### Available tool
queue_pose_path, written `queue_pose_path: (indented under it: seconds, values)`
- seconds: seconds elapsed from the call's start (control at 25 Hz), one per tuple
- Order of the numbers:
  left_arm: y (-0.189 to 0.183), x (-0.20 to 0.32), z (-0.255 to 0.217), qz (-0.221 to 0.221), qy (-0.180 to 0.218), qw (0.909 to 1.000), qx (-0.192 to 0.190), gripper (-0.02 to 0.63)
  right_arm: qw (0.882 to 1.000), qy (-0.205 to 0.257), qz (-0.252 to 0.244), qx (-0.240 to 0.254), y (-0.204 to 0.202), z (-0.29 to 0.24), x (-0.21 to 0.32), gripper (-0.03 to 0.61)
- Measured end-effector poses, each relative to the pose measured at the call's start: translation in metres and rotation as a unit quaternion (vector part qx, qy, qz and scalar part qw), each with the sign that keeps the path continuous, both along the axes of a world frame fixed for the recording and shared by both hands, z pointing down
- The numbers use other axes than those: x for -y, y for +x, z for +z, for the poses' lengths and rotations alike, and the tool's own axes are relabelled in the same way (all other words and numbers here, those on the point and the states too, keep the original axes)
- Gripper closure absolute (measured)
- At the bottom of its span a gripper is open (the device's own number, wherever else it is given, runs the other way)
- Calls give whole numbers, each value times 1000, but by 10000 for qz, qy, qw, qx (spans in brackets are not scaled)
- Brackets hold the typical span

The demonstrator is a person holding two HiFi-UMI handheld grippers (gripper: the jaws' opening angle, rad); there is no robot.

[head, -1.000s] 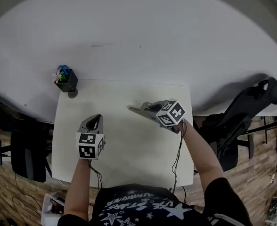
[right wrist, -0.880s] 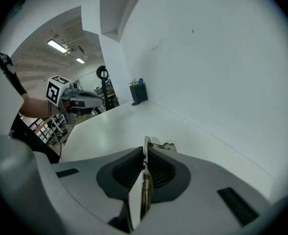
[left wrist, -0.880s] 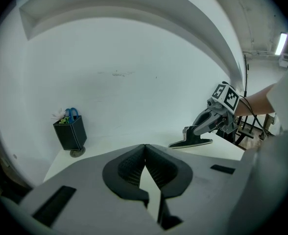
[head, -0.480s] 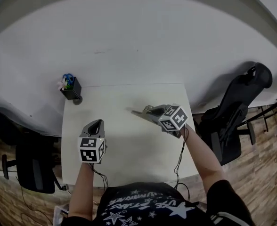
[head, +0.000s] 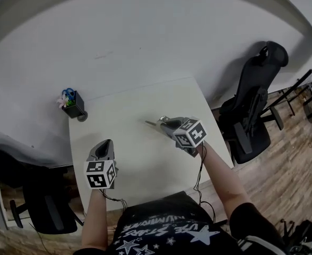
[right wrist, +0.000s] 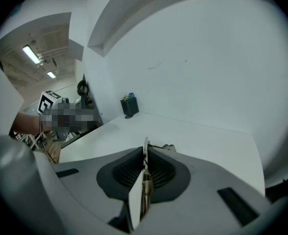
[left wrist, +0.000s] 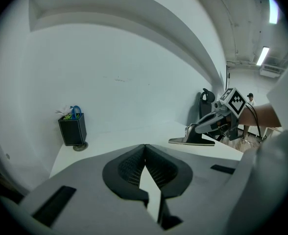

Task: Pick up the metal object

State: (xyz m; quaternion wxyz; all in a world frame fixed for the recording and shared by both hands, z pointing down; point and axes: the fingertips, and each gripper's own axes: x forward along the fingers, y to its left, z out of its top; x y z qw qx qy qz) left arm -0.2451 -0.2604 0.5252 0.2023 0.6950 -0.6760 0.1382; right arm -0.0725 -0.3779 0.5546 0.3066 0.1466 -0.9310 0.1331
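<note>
Two grippers hang over a white table [head: 140, 161] that stands against a white wall [head: 145, 41]. The right gripper [head: 164, 122] is pinching the metal object [head: 153, 124], a thin plate with a flat foot. In the right gripper view the plate's edge stands upright in the pinch of the right gripper [right wrist: 145, 153], both pads hard against the metal object [right wrist: 145, 145]. In the left gripper view the same piece [left wrist: 192, 140] sticks out sideways from the right gripper [left wrist: 199, 129], over the right half of the table [left wrist: 109, 140]; whether its foot clears the tabletop is not plain. The left gripper [head: 107, 143] is over the near left part of the table, its jaws pressed together with nothing between them, as the left gripper view shows [left wrist: 145, 147]. Bare tabletop [right wrist: 203, 136] lies between the two grippers. At the far left corner, well apart from both, stands a black pen holder [head: 74, 105] with a blue-handled tool and a pale flower in it [left wrist: 72, 129], seen small from the right side too [right wrist: 129, 105]; a small round disc [head: 82, 117] lies just beside its base. A black office chair [head: 251, 110] stands on the wooden floor [head: 283, 185] right of the table, near the right arm, and a second dark chair [head: 44, 206] sits at the table's near left.
</note>
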Motion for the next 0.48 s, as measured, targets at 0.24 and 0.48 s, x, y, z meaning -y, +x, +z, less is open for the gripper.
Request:
queue_pose_path:
  seconds: [0.24, 0.48]
  values:
    - [-8, -2, 14, 436, -49, 9988, -194, 595, 9937, -72, 1093, 221, 16, 9, -29, 520]
    - [5, -6, 26, 765, -145, 9967, -235, 595, 9845, 19, 1725, 325, 36, 14, -58, 520]
